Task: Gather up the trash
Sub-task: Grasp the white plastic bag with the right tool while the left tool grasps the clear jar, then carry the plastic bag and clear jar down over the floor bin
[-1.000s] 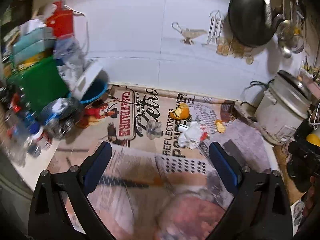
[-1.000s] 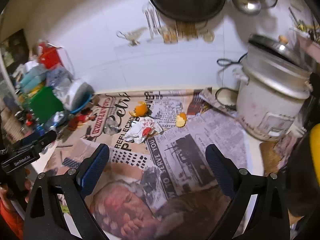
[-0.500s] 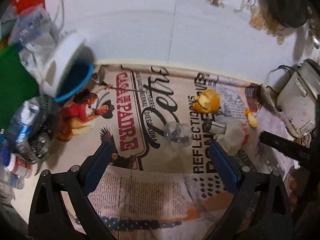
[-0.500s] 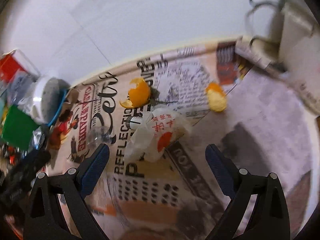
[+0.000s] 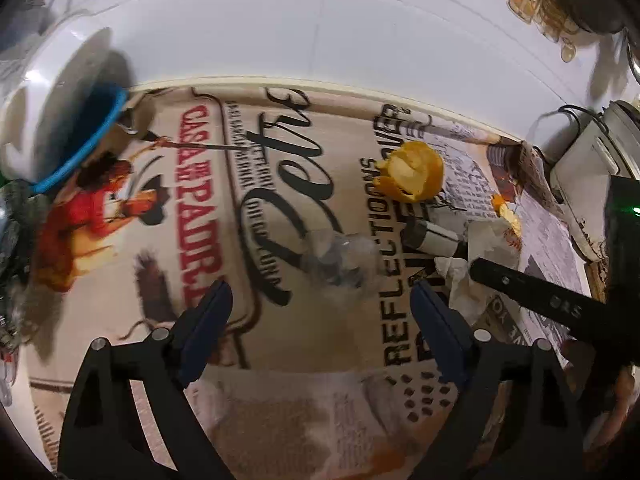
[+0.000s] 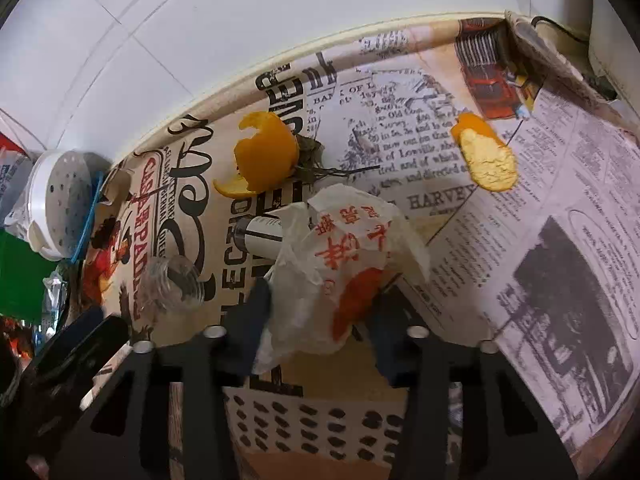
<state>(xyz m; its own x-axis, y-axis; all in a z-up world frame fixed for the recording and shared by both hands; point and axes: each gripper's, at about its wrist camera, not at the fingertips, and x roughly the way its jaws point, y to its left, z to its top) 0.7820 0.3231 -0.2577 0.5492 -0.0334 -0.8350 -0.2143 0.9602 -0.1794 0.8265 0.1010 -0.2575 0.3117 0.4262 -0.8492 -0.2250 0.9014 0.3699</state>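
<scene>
Trash lies on a newspaper-print cover. A crumpled white plastic bag [image 6: 340, 264] with red print sits between the fingers of my right gripper [image 6: 320, 316], which is open around its near end. A small black-and-white tube [image 6: 260, 234] pokes out behind the bag. A curled orange peel [image 6: 268, 156] and a flat peel piece [image 6: 486, 158] lie farther back. My left gripper [image 5: 320, 312] is open, just short of a clear crushed plastic cup [image 5: 340, 260]. The curled orange peel [image 5: 414, 176] shows beyond it.
A white perforated lid in a blue-rimmed bowl [image 6: 60, 208] and a green box [image 6: 20, 272] stand at the left. A white tiled wall [image 5: 320, 20] closes the back. A rice cooker [image 5: 592, 152] and its cord are at the right. The right gripper's arm [image 5: 540, 300] crosses the left wrist view.
Both grippers have moved forward and down toward the trash. The right gripper's fingers have narrowed and now flank the plastic bag. The left gripper has closed in on the clear cup.
</scene>
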